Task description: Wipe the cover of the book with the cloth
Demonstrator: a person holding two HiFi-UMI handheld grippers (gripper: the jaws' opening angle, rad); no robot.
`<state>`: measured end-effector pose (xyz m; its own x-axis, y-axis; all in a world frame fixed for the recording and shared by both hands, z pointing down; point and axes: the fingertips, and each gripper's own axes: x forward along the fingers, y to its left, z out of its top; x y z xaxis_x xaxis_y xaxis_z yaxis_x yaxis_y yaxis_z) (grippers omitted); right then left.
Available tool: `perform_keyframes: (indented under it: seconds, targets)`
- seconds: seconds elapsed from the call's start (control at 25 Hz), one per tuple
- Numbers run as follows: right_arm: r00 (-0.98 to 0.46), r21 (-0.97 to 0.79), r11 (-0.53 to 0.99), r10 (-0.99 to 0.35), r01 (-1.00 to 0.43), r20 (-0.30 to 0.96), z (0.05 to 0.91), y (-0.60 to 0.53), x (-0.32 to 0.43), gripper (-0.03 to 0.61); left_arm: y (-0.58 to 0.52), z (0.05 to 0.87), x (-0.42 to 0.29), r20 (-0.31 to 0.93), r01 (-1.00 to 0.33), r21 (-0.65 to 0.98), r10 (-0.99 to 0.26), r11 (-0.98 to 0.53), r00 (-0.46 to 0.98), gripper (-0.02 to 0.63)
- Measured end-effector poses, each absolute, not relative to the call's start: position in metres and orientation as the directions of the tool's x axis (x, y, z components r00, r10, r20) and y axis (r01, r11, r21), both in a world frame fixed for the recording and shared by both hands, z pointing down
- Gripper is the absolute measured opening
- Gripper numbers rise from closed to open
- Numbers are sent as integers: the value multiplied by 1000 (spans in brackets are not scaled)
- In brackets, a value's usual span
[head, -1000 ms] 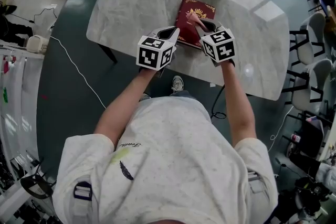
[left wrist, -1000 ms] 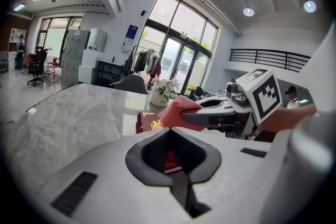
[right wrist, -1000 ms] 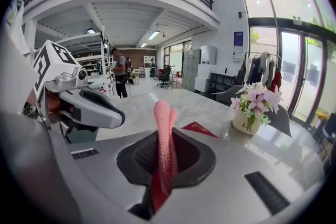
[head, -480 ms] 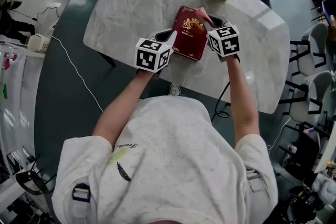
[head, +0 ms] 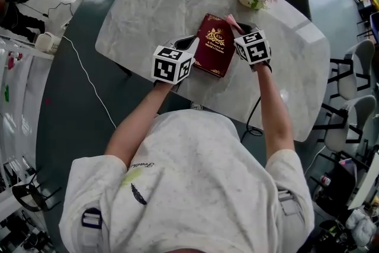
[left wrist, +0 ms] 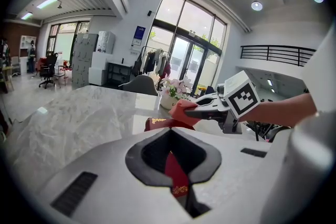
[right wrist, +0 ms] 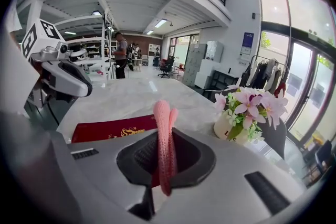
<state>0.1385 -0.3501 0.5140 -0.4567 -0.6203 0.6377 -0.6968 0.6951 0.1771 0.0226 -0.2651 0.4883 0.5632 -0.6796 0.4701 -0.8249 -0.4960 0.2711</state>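
Jaws of the left gripper [head: 189,41] pinched an edge of the book [head: 216,44] on the tabletop [head: 148,3] — seemingly to steady it — while the right gripper [head: 240,29] clamped the pink cloth [head: 232,22] at its far corner for wiping.

Dark red book [head: 214,44] with gold emblem, cover up on the marble bench [head: 148,3], left edge pinched in the left hand-held gripper [head: 192,44]. Pink knitted cloth [head: 232,22], folded narrow, clamped in the right hand-held gripper [head: 238,28] by the book's far right corner.
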Motion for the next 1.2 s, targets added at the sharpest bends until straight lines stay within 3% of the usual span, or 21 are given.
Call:
perform_keyframes:
  seconds: [1.2]
  targets:
    - [-459,75,667,-585,-741,669,539,-268,107,15,-221,484,20,477,-762,281,-604,-583,638,8]
